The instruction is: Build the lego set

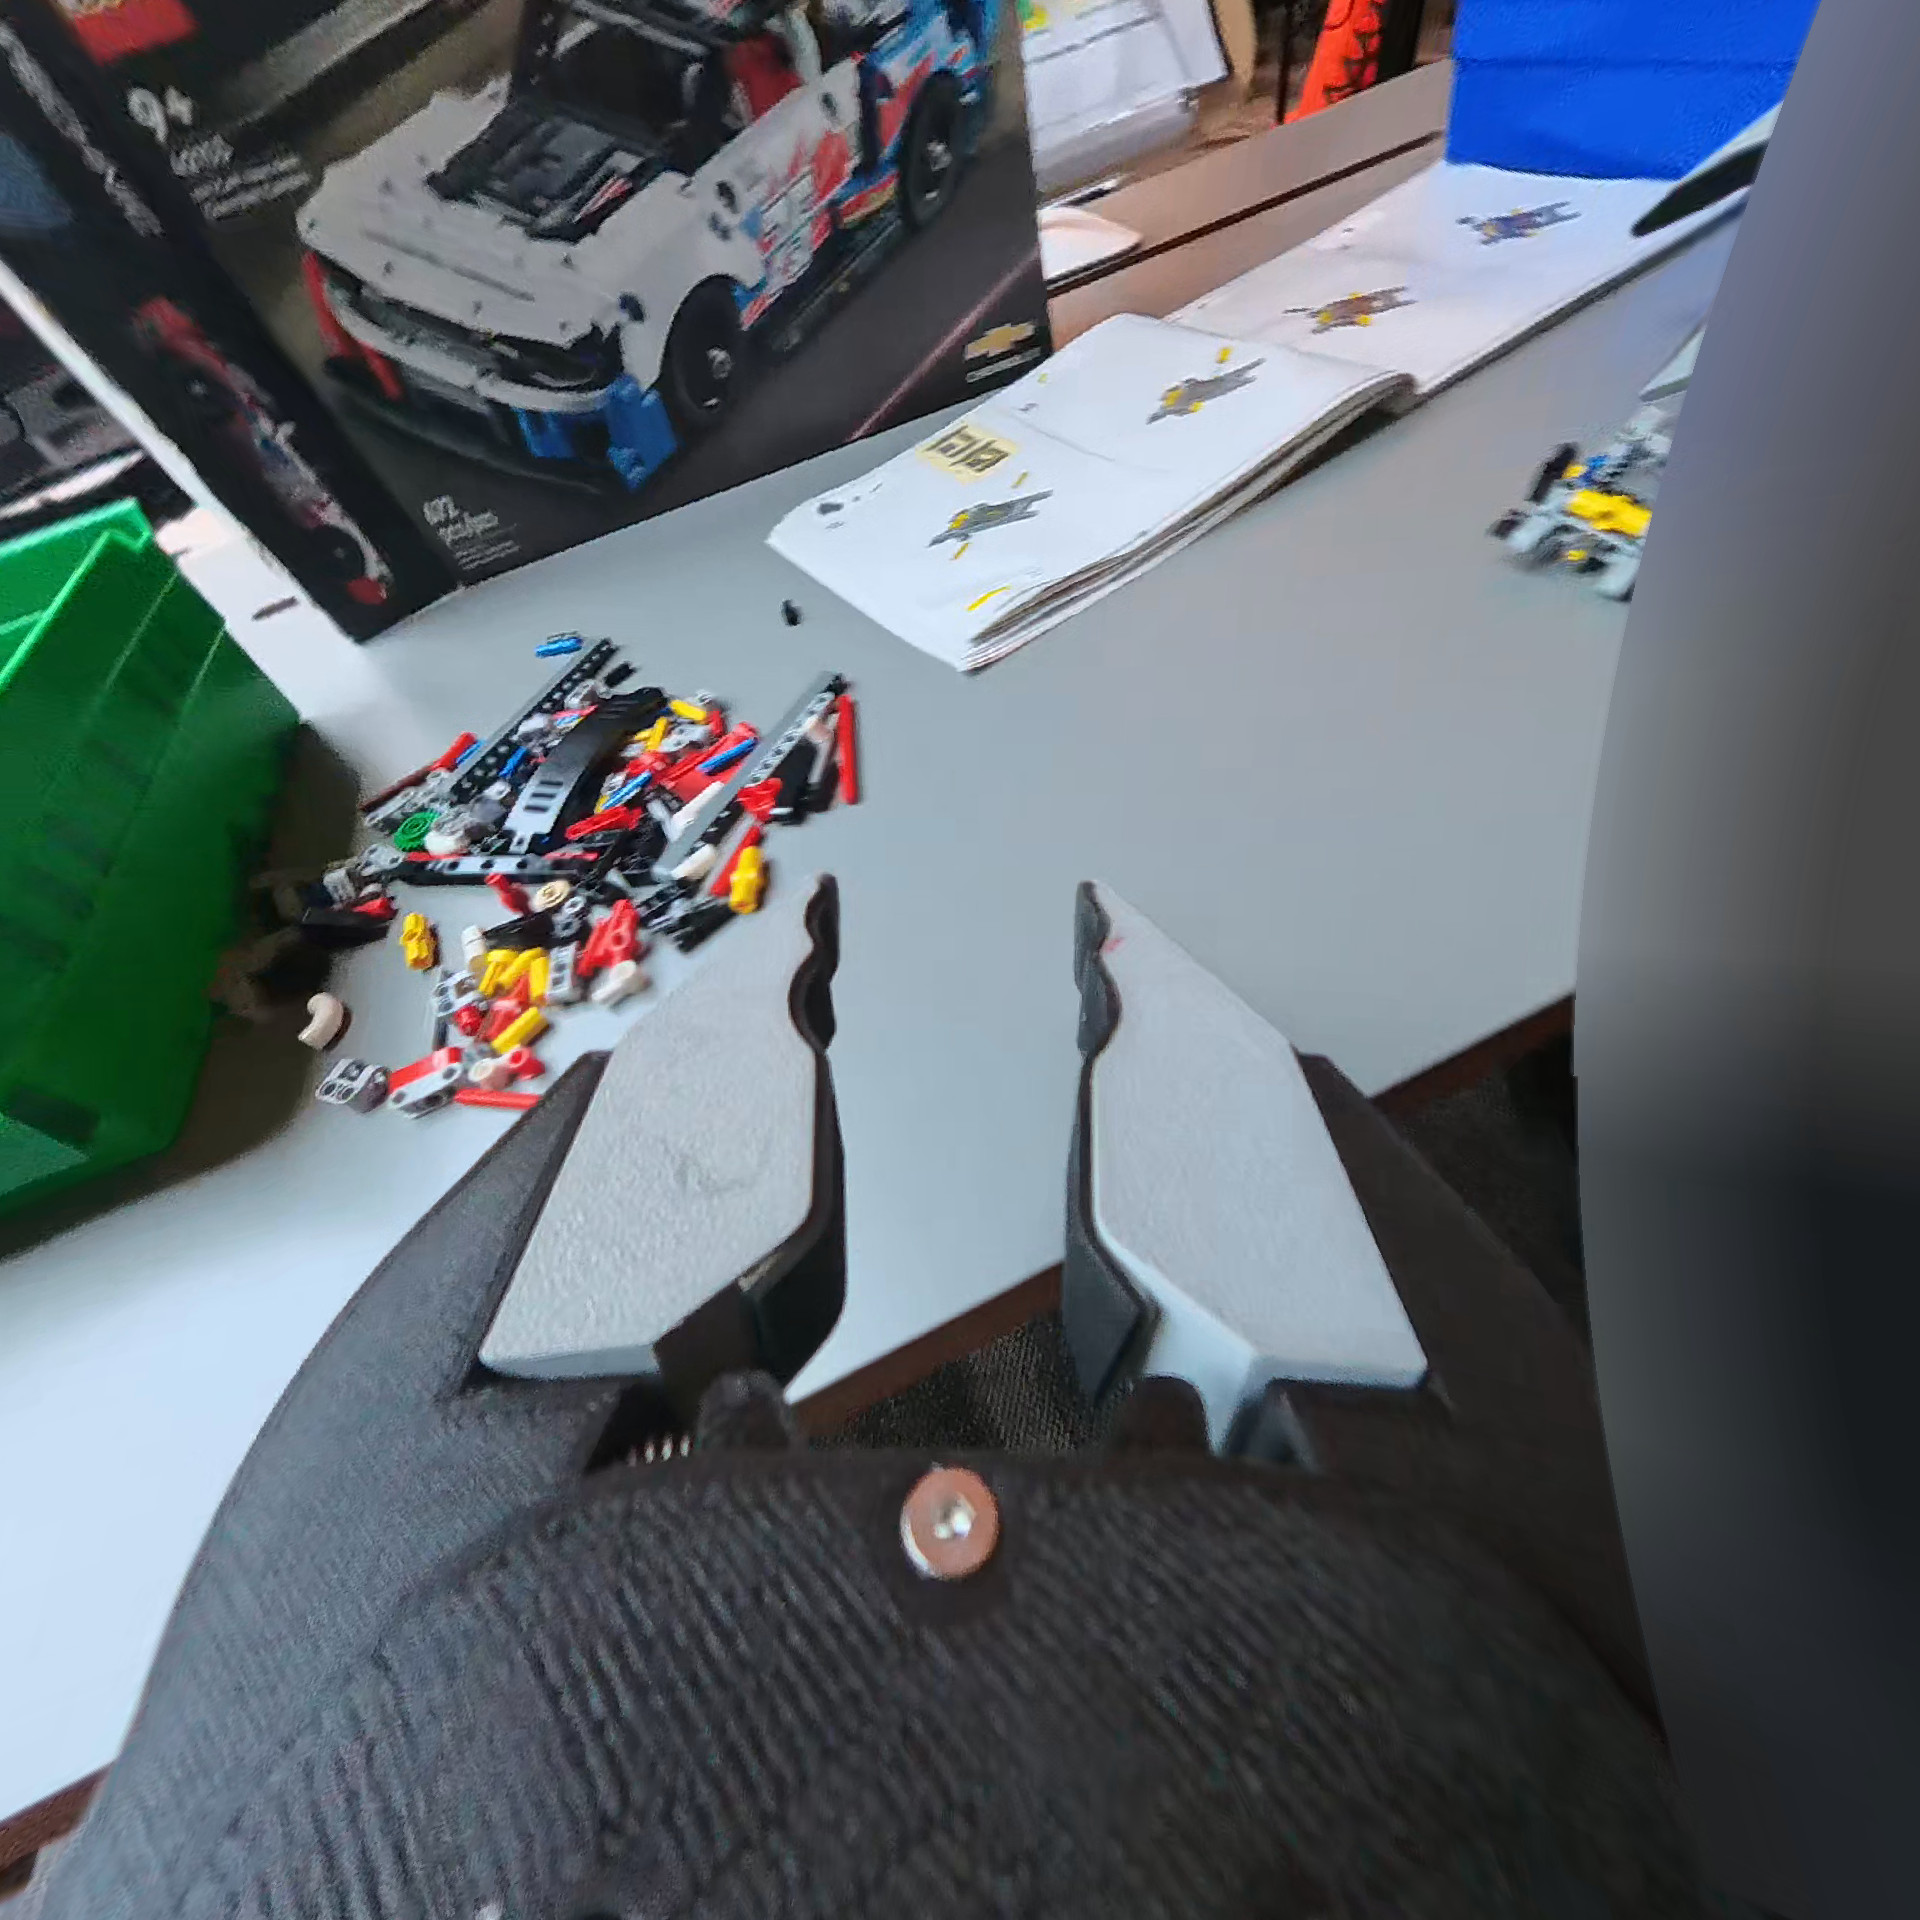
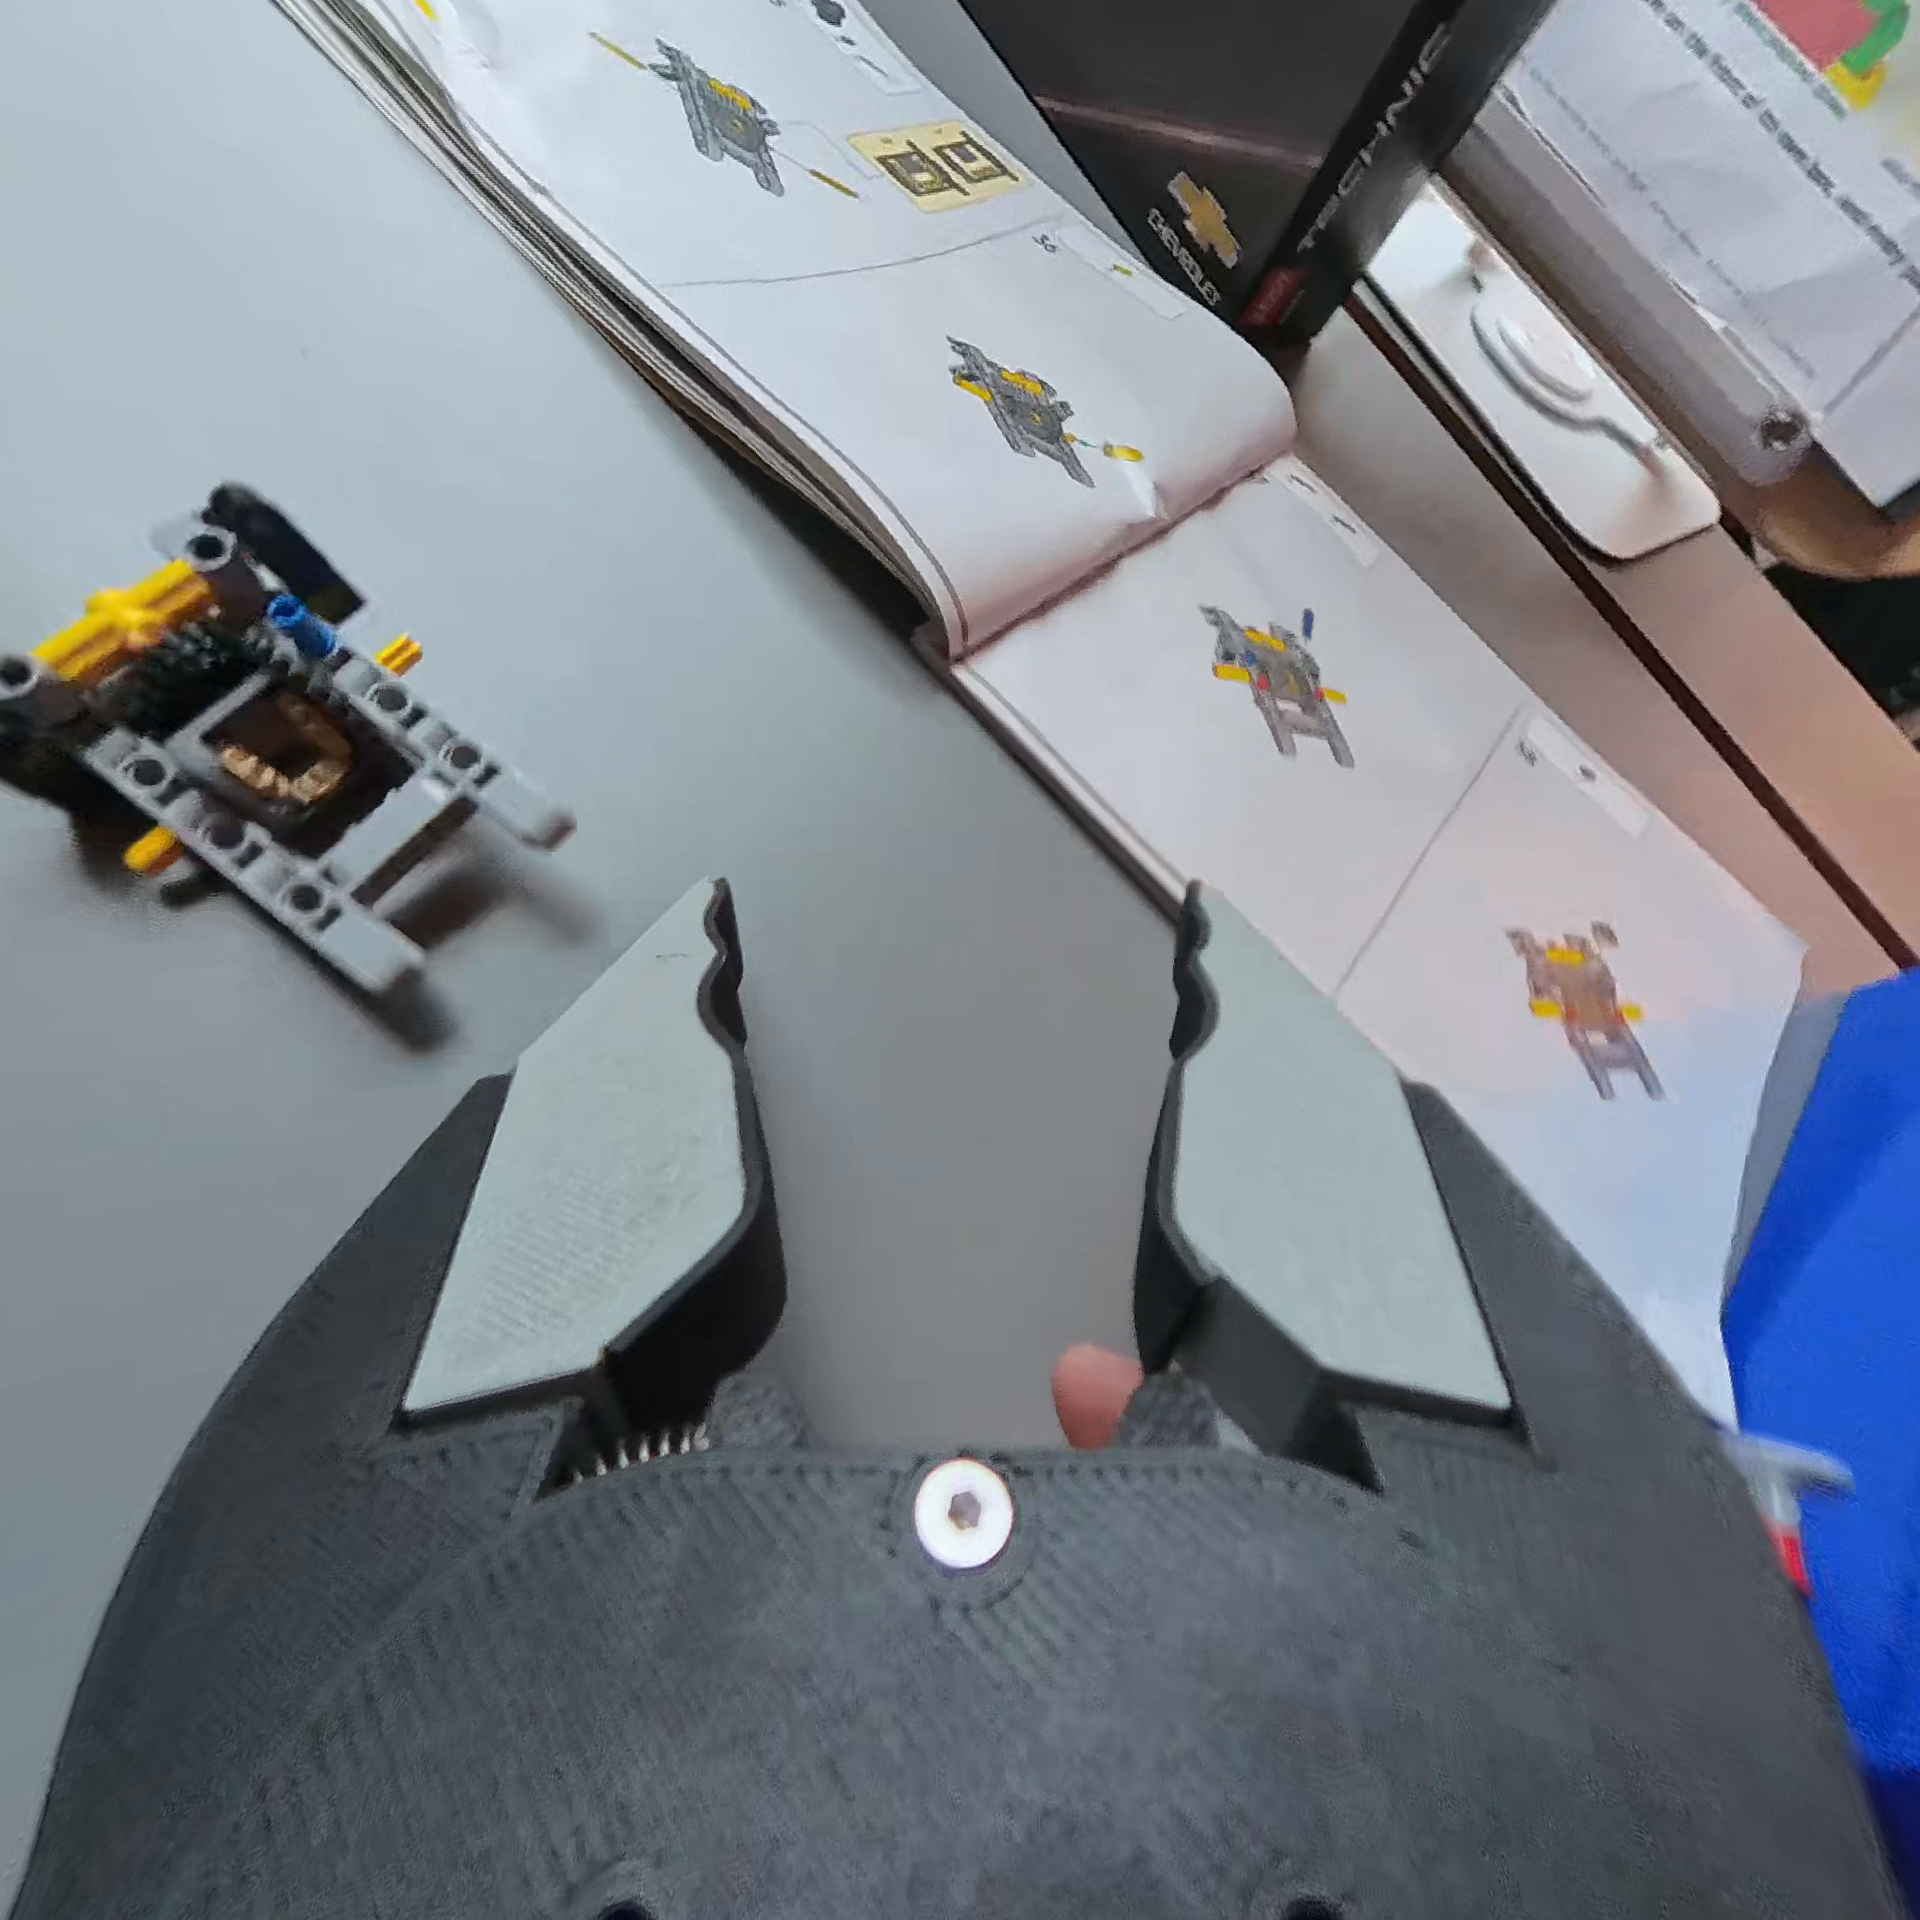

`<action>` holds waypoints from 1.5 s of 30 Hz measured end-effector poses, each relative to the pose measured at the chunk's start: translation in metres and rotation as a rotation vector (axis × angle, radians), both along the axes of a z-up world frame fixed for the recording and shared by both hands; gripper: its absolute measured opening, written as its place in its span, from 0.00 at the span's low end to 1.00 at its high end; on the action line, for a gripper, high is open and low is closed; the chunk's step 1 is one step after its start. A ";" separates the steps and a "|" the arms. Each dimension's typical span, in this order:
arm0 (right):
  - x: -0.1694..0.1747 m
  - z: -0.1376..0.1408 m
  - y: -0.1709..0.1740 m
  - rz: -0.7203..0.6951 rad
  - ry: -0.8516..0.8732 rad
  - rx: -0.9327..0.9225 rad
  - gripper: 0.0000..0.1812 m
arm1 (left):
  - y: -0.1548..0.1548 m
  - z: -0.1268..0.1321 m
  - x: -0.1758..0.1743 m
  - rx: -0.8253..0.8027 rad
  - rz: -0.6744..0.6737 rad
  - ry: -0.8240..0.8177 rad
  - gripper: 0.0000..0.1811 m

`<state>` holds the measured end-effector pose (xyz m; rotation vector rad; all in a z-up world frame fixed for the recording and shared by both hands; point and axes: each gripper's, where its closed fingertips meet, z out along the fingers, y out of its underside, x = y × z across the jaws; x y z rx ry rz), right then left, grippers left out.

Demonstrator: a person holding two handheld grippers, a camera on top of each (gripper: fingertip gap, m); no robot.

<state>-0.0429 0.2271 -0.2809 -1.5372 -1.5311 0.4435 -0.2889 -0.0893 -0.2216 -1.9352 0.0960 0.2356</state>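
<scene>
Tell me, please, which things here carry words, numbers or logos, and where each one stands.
I do not copy out wording; these carry it:
Set box, upright behind the loose pieces: white print, numbers and a gold emblem on front and side.
Instruction booklet, open on the table: small step numbers and a yellow panel, too blurred to read.
Printed sheets, beyond the box in the right wrist view: blurred.

Office or lab workspace, plain grey counter (image 1: 1195, 790) with dark edging, printed sheets (image 2: 1756, 197) on a second desk beyond the right gripper (image 2: 956, 914), green plastic bin (image 1: 114, 831) left of the left gripper (image 1: 951, 914), blue bin (image 2: 1849, 1299) at right
</scene>
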 end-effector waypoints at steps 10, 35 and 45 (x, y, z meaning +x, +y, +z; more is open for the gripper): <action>-0.112 0.066 0.035 0.092 0.146 -0.056 0.44 | 0.079 0.040 -0.097 -0.006 0.060 -0.003 0.31; -0.125 0.031 0.003 0.239 0.241 -0.204 0.34 | 0.246 -0.068 -0.241 -0.755 -0.034 -0.157 0.18; -0.125 0.031 0.004 0.238 0.240 -0.203 0.33 | 0.251 -0.082 -0.241 -0.851 0.003 -0.210 0.19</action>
